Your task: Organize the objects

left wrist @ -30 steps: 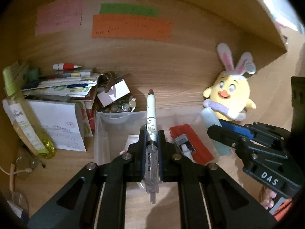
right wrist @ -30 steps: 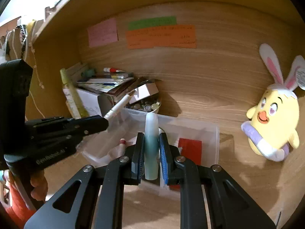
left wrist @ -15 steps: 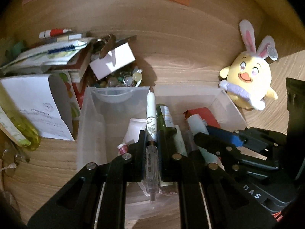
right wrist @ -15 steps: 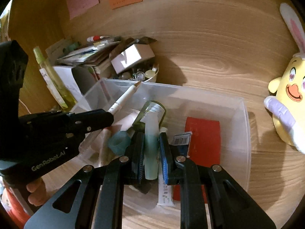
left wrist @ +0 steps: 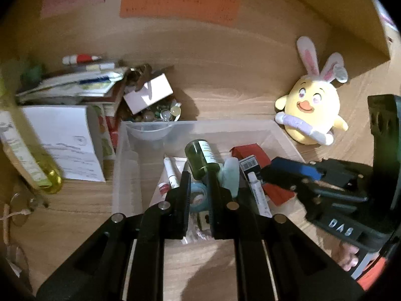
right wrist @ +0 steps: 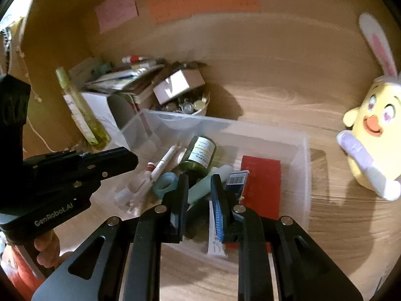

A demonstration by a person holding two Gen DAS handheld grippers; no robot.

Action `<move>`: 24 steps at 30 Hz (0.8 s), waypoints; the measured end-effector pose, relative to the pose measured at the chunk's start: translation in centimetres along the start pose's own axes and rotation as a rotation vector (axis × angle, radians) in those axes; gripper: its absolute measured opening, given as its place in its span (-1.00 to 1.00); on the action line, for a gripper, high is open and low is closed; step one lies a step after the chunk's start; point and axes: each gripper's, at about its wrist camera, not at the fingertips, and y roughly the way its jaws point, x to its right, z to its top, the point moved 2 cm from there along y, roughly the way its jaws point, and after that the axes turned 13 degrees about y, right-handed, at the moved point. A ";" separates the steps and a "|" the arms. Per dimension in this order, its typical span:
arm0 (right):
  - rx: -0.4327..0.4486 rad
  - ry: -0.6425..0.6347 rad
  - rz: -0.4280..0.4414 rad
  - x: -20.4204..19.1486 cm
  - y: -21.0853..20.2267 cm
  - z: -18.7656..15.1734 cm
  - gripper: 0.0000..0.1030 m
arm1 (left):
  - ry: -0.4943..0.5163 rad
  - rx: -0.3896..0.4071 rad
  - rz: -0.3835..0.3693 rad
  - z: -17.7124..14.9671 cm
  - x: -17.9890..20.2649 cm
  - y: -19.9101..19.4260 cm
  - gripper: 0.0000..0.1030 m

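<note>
A clear plastic bin point(left wrist: 225, 123) point(right wrist: 275, 128) stands on the wooden desk. My left gripper point(left wrist: 199, 175) point(right wrist: 132, 158) hangs over its near side, jaws slightly apart and empty. The white pen point(left wrist: 171, 174) point(right wrist: 163, 164) lies loose in the bin beside a green bottle point(left wrist: 200, 158) point(right wrist: 199, 155). My right gripper point(right wrist: 199, 178) point(left wrist: 268, 169) is over the bin too, and its jaws are opening. The pale green tube point(right wrist: 208, 183) point(left wrist: 230, 175) slants across the gap below its pads, free of them. Also in the bin are a red card point(right wrist: 260, 183) and a teal tape roll point(right wrist: 165, 183).
A yellow plush chick point(left wrist: 310, 107) with rabbit ears sits right of the bin. Stacked papers and books point(left wrist: 75, 85), a yellow bottle point(left wrist: 27, 155) and a bowl of beads point(left wrist: 155, 110) crowd the left. Sticky notes point(left wrist: 178, 5) hang on the back wall.
Both grippers sank toward the bin. The pen left the left jaws and now lies in the bin. The green tube slipped out of the right jaws and tilted over.
</note>
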 end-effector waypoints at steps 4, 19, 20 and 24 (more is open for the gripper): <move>0.056 -0.022 -0.005 -0.3 -2.7 -0.7 -0.68 | 0.005 0.044 0.005 -0.8 0.6 -2.2 -0.80; 0.158 0.008 -0.038 1.1 -6.7 -5.7 0.32 | 0.031 0.133 0.062 -4.3 2.9 -6.2 0.55; 0.157 0.014 -0.037 1.3 -6.7 -5.9 0.33 | 0.031 0.131 0.066 -4.5 3.0 -6.1 0.60; 0.151 0.046 -0.017 2.0 -7.0 -6.7 0.45 | 0.027 0.128 0.064 -5.4 3.5 -6.0 0.72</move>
